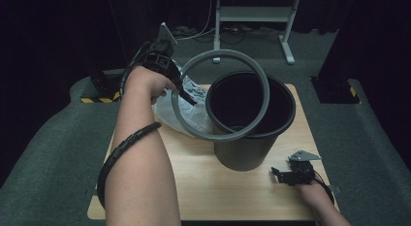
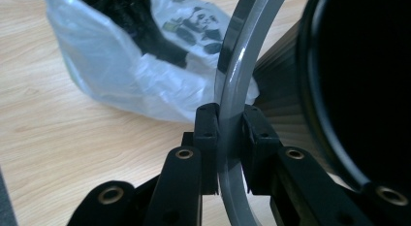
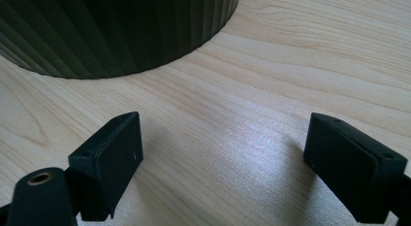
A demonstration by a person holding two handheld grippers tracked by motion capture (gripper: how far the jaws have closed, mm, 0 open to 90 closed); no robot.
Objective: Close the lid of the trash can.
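1. Grey ring (image 1: 264, 83): a flat plastic hoop, held in the air and tilted, in the upper middle of the high view. Its right part lies across the mouth of the bin; its left part overhangs the plastic bag. In the left gripper view it runs as a grey band (image 2: 231, 80) from the bottom centre up to the top centre of the frame.
2. Left gripper (image 1: 186, 97): upper left of centre in the high view, carried by the person's left hand (image 1: 145, 83). Its two black jaws pinch the left edge of the ring; in the left gripper view (image 2: 231, 141) a pad presses on each face of the band.
3. Black bin (image 1: 252, 148): a ribbed round waste bin standing upright on the table, centre of the high view, mouth open and dark inside. Its ribbed wall shows at the upper left of the right gripper view (image 3: 111, 27).
4. Plastic bag (image 1: 169, 109): translucent pale film with dark print, crumpled on the table just left of the bin; upper left of the left gripper view (image 2: 121, 66).
5. Right gripper (image 1: 286, 175): lower right of the high view, low over the table, near the bin's base but apart from it. Its jaws stand spread wide with bare wood between them (image 3: 223, 163).
6. Table (image 1: 228, 197): light wood-grain top, bearing bin and bag.
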